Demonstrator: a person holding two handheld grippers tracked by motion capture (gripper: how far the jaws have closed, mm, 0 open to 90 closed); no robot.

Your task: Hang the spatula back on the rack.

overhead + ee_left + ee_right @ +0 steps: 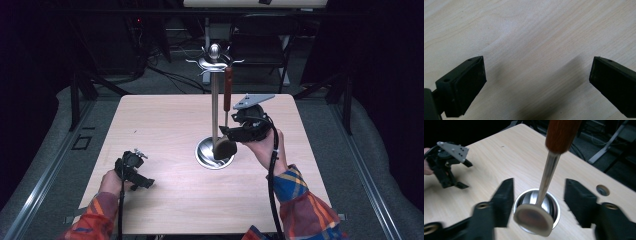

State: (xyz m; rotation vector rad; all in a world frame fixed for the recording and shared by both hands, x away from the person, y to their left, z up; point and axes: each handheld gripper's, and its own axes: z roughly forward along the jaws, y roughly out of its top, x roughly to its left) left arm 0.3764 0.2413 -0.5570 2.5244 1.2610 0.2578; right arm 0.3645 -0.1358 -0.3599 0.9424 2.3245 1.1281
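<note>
The wooden table [165, 125] has plenty of bare room on every side of the metal stand [215, 100] near its middle. A ladle [226, 120] hangs from the stand's top hook, long axis upright, cup low over the round base. The right gripper [539, 202] straddles its thin shaft, jaws parted and touching nothing. The left gripper [536, 82] rests well apart, wide open and empty.

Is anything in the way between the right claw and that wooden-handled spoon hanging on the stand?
Nothing visible. The spoon hangs on the stand, over its round base, right between the open jaws of the right claw. Neither pad touches it. The left claw is far off, near the table's front edge.
</note>
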